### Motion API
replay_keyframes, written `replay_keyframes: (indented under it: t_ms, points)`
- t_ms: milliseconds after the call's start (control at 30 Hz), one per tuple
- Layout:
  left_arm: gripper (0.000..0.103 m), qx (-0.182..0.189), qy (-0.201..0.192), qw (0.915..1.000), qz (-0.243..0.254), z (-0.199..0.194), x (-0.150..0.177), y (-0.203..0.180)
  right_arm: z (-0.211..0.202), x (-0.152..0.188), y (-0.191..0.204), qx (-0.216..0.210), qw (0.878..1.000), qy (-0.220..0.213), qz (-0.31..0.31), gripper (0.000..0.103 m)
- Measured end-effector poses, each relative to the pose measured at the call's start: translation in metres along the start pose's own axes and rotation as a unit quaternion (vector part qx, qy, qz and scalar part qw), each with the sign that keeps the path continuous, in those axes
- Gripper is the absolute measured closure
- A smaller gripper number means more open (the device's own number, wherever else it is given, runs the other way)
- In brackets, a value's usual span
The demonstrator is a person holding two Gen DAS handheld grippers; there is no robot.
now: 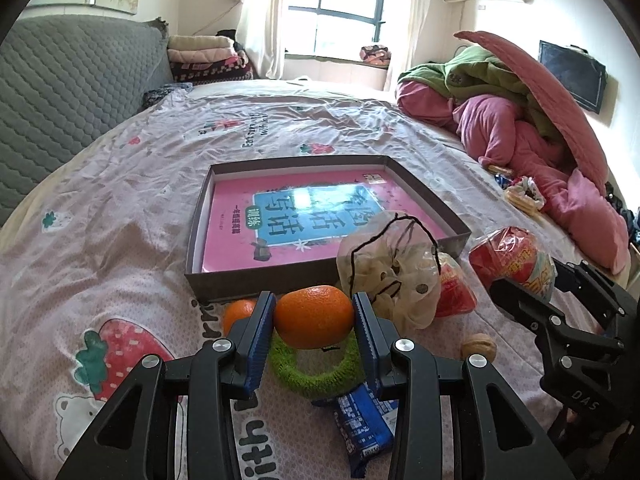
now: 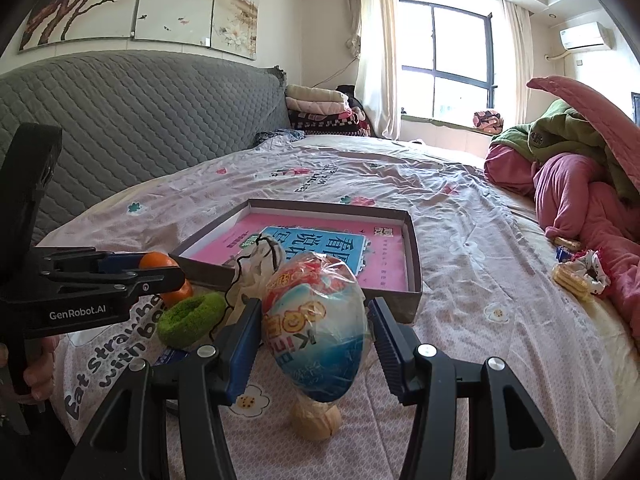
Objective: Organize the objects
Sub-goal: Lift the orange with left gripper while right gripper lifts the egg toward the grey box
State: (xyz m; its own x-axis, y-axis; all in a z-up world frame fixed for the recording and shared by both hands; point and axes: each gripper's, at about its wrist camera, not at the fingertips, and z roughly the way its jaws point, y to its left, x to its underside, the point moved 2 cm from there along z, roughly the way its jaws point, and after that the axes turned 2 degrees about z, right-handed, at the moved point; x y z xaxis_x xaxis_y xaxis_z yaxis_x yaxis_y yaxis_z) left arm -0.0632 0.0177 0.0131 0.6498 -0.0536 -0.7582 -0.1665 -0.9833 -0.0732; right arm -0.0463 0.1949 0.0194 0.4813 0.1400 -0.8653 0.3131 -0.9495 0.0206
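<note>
Your left gripper (image 1: 314, 316) fills the bottom centre of the left wrist view, tilted down toward the bedsheet (image 1: 120, 220), and its blue pads are clamped on an orange (image 1: 314, 317), one pad against each side. The fruit hangs clear above a green fuzzy ring (image 1: 316, 376) lying on the sheet, with a blue snack packet (image 1: 362, 428) lower still in the frame. A second orange (image 1: 236, 312) peeks out just left of your left finger.

Your right gripper (image 2: 312, 328) sits at the bottom centre of the right wrist view, also angled downward, and it grips an egg-shaped wrapped toy (image 2: 316, 320) by its sides. The egg is lifted off the sheet; a walnut (image 2: 316, 420) lies directly below it in the frame. At the left edge of that view you can see your fingers (image 2: 38, 376) wrapped round the left gripper's handle.

Just beyond both grippers lies a crinkled plastic bag with a black string (image 1: 384, 276), touching the near corner of the shallow brown box (image 1: 416, 184). The box holds a pink book (image 1: 280, 216) lying flat. Farther back, at the right of the frame, pink and green bedding (image 1: 520, 120) is heaped, and a grey quilted headboard (image 1: 72, 92) rises at the left.
</note>
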Motion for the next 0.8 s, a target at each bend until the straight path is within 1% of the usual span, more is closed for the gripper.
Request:
replay_keyframes:
  t_ms: [233,400,800]
  points:
    - [0.063,0.001,0.002,1.0000,0.004,0.005,-0.006,-0.002,0.004,-0.010,-0.006,0.006,1.000,-0.002,-0.004,0.049]
    - [0.063,-0.006,-0.005,1.0000,0.006,0.008,-0.013,-0.002,0.007,-0.016,-0.008,0.010,1.000,-0.005,-0.008,0.049]
    - [0.063,-0.012,-0.001,0.9999,0.007,0.021,-0.024,0.006,0.017,-0.027,-0.012,0.006,1.000,-0.009,-0.014,0.049]
